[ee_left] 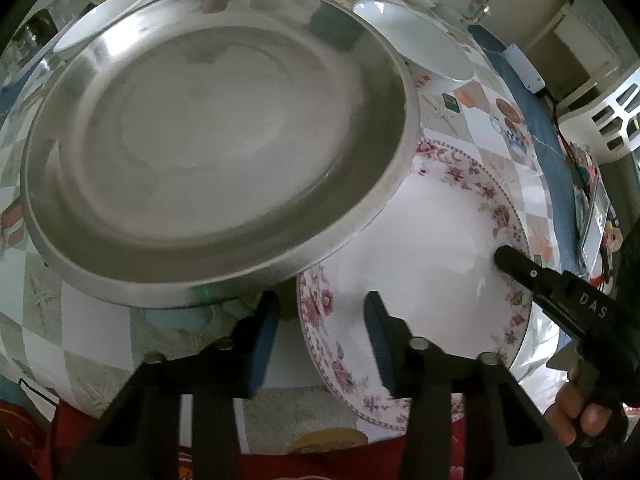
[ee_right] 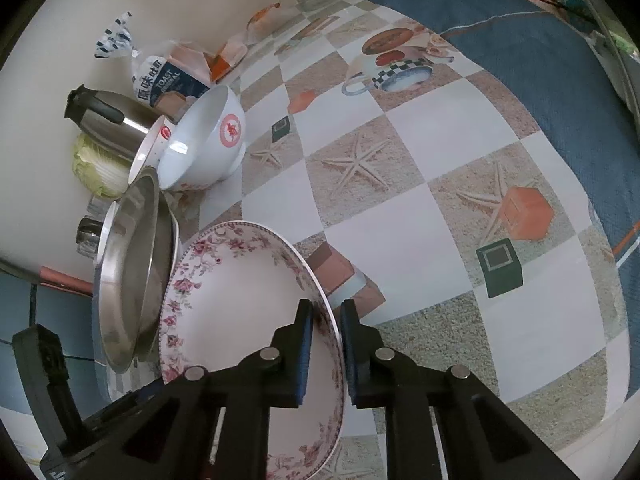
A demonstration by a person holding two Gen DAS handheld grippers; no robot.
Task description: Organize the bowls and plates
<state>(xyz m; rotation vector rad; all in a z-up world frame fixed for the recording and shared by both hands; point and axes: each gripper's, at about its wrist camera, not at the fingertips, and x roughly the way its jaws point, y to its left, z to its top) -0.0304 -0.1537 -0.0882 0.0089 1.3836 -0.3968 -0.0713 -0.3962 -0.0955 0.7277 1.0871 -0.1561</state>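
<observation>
Two grippers work the floral plate (ee_right: 240, 312): the right gripper (ee_right: 326, 344) pinches its near rim, while the left gripper (ee_left: 320, 344) straddles the opposite rim, jaws narrowed but apparently not yet pressing. Lift it level, I judge, clear of the steel tray (ee_left: 216, 152) touching it; bowls (ee_right: 204, 140) stand beyond.

The table is covered with a printed cloth (ee_right: 420, 216) in white and sand-coloured squares, with starfish, small boxes and a cup drawn on it; it spreads ahead of the claw and to its right. Further to the right the cloth ends in a wide blue border (ee_right: 532, 40). On the far left, a plain cream wall (ee_right: 60, 12) stands behind the table. Soft daylight falls evenly on the wall and the cloth. In the left wrist view, a white slotted piece (ee_left: 618, 114) stands beyond the table edge, far right.
</observation>
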